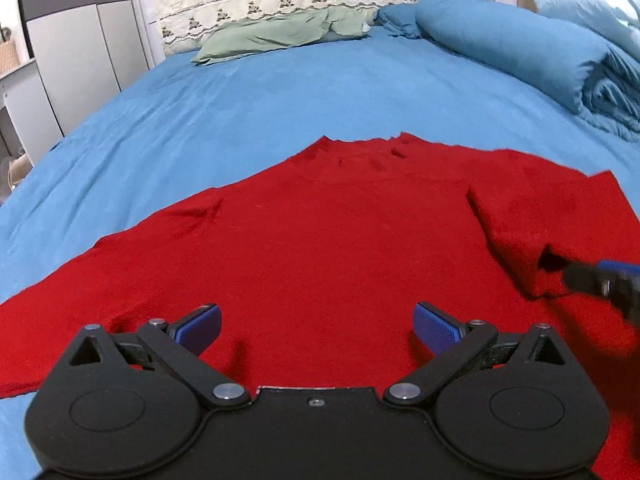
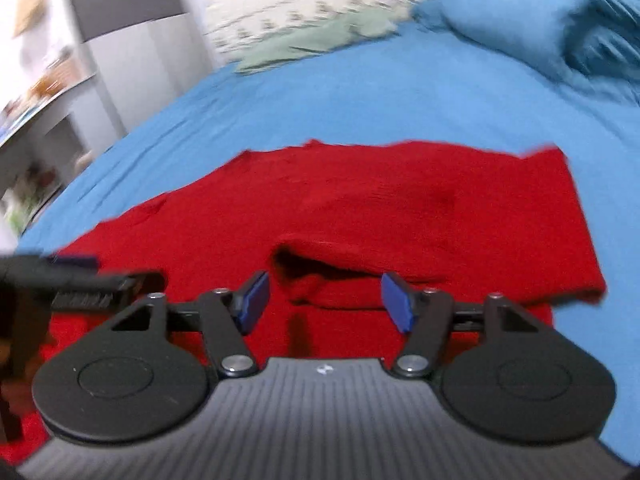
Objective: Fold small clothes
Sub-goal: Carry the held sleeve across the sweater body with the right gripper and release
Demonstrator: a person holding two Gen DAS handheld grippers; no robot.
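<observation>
Red sweater spread on the bed, right sleeve folded inward. Left gripper and right gripper hover, jaws released. Next: probably grasp the left sleeve.

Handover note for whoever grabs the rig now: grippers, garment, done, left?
Left gripper: open, empty, above the red top's near hem.
Right gripper: open, empty, at the folded-in right sleeve.
Top lies flat on the bed.
Done: right side folded inward.
Left: left sleeve spread out; fold it in, then fold the body.
</observation>
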